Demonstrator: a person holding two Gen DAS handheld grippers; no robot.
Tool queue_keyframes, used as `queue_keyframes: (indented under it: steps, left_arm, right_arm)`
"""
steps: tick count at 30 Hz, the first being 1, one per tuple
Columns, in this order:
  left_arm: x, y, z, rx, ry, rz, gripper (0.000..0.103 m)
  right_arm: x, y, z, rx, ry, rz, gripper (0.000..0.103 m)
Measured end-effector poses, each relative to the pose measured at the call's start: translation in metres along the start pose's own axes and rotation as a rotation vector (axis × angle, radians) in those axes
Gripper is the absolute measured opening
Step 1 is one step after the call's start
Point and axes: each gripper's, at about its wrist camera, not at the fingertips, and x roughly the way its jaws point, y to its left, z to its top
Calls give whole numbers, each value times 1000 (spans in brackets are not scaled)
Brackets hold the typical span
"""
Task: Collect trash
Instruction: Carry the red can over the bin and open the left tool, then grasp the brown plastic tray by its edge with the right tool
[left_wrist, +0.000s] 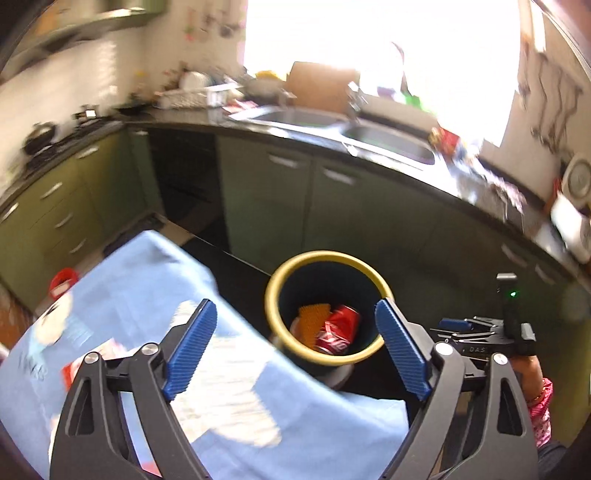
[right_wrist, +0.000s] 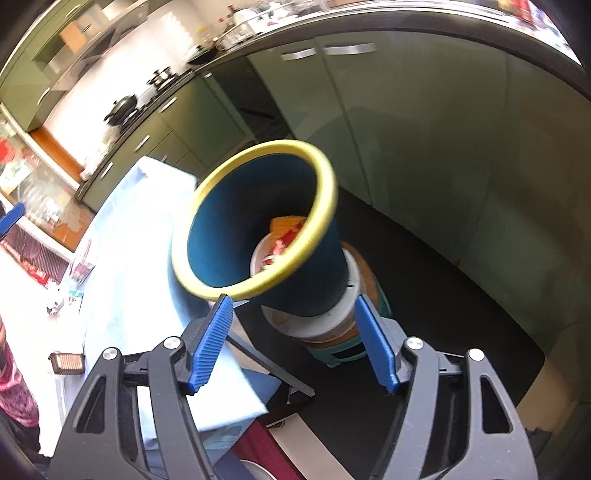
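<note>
red can (left_wrist: 334, 334) shows in bin (left_wrist: 275, 291) from left wrist only.

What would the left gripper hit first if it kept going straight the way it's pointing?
Probably the bin: the open left gripper points into its yellow-rimmed mouth, so it would likely reach the red can inside, though depth is unclear.

Green kitchen cabinets (left_wrist: 266, 192), dark countertop (left_wrist: 369, 151) with double sink (left_wrist: 391, 146), bright window (left_wrist: 369, 37), dark floor (right_wrist: 443, 295).

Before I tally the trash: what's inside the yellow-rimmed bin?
Inside the bin: a crushed red can and an orange ridged piece. Anything beneath them is covered.
</note>
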Motion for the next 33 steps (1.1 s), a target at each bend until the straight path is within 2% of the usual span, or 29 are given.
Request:
queue_keyframes:
  steps: [5, 9, 16, 20, 24, 29, 33]
  left_arm:
    - [-69, 42, -44, -69, -97, 130, 96]
    - [-117, 84, -88, -156, -150, 260, 98]
    - [-166, 154, -159, -347, -187, 373, 98]
    - [-180, 183, -202, -428, -168, 445, 98]
    - [-183, 199, -226, -456, -144, 473, 98]
    - [-178, 212, -238, -491, -135, 452, 98]
    - [-176, 214, -242, -497, -137, 433, 98]
  right_arm:
    - [13, 45, 1, -104, 41, 49, 67]
    - [28, 98, -2, -238, 94, 101, 68]
    - [54, 204, -15, -505, 200, 209, 68]
    - [60, 256, -31, -625, 239, 318, 68]
    - [58, 304, -49, -759, 293, 423, 68]
    - [46, 341, -78, -978, 308, 430, 68]
    - [44, 357, -96, -1100, 346, 431, 68]
